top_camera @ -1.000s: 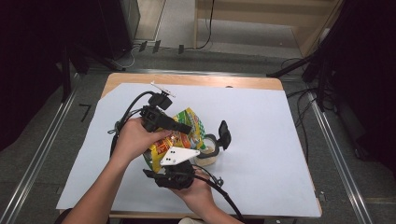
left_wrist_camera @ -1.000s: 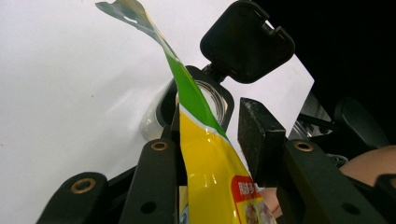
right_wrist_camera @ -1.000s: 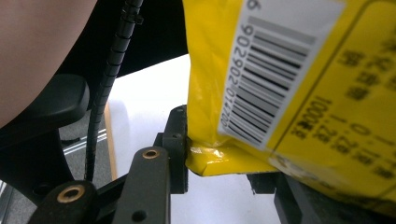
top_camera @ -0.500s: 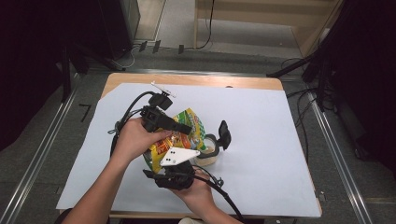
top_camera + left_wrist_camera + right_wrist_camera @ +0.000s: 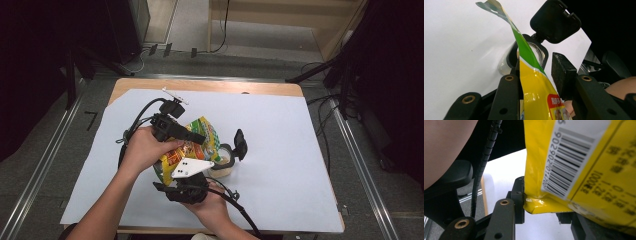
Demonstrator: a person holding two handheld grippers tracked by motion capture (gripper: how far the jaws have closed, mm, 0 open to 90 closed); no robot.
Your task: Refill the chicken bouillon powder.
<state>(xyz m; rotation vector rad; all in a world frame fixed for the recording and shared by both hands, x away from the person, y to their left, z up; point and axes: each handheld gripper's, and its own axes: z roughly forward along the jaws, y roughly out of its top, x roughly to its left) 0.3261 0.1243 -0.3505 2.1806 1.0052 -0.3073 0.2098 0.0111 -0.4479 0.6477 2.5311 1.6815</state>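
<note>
A yellow and green snack bag (image 5: 205,131) is held tilted, its torn top over a small clear jar (image 5: 222,162) whose black flip lid (image 5: 241,145) stands open. My left gripper (image 5: 194,138) is shut on the bag's upper part. In the left gripper view the bag (image 5: 534,87) runs up between the jaws of the left gripper (image 5: 535,72) toward the jar mouth (image 5: 510,53) and lid (image 5: 555,21). My right gripper (image 5: 187,179) is under the bag. In the right gripper view this gripper (image 5: 541,207) pinches the bag's bottom corner (image 5: 544,206), near the barcode.
A white paper sheet (image 5: 285,125) covers the wooden table (image 5: 210,86), with open room to the right and far side of the jar. Black cables trail from both grippers. Metal rails run along the floor on both sides.
</note>
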